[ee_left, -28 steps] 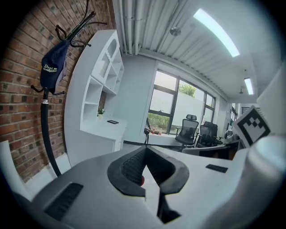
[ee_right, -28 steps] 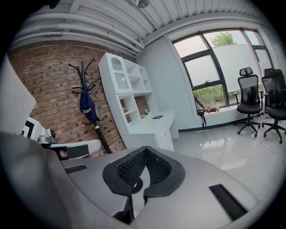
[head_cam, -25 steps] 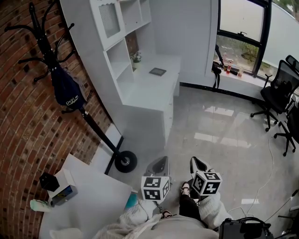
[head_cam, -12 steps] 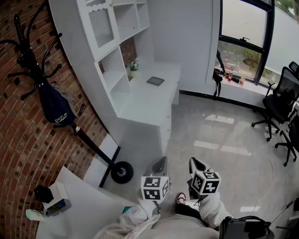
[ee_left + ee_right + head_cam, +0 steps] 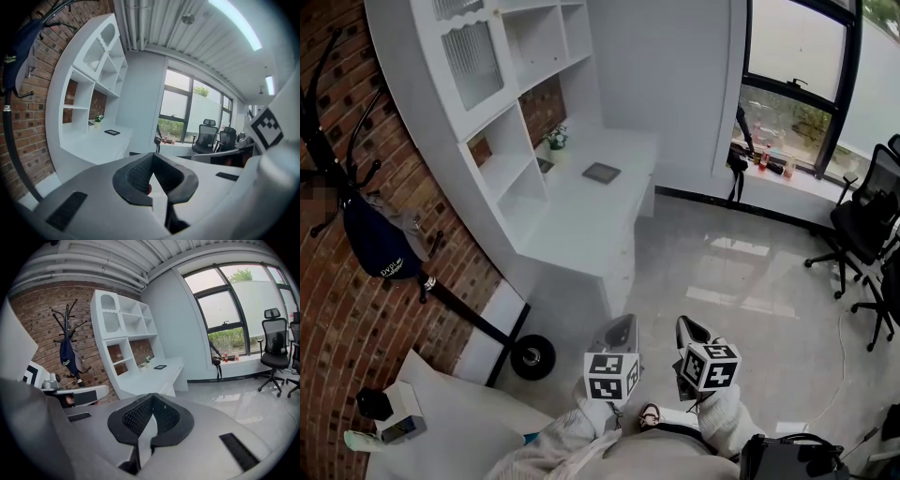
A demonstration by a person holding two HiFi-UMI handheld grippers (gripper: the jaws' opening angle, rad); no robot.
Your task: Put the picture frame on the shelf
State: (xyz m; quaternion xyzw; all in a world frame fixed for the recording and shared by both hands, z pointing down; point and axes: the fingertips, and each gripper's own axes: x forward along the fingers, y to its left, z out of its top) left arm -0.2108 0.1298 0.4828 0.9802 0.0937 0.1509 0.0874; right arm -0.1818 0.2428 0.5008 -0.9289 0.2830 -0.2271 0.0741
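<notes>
The picture frame (image 5: 601, 172) is a small dark rectangle lying flat on the white desk (image 5: 581, 216), well ahead of me; it also shows in the left gripper view (image 5: 112, 132) and the right gripper view (image 5: 160, 367). The white shelf unit (image 5: 502, 94) rises over the desk against the brick wall, its open compartments (image 5: 126, 324) mostly bare. My left gripper (image 5: 620, 330) and right gripper (image 5: 688, 328) hang side by side low in the head view, far from the desk. Both are shut, with nothing between the jaws (image 5: 152, 158) (image 5: 151, 398).
A black coat rack (image 5: 337, 150) with a dark bag (image 5: 377, 246) stands left, its round base (image 5: 531, 357) on the floor near me. A small plant (image 5: 555, 139) sits in the shelf's corner. Office chairs (image 5: 867, 216) stand at right, and a white table (image 5: 459, 431) at lower left.
The view has moved closer to the desk and shelf; the coat rack has slid left and down. Both grippers keep the same spot in front of me, still shut.
</notes>
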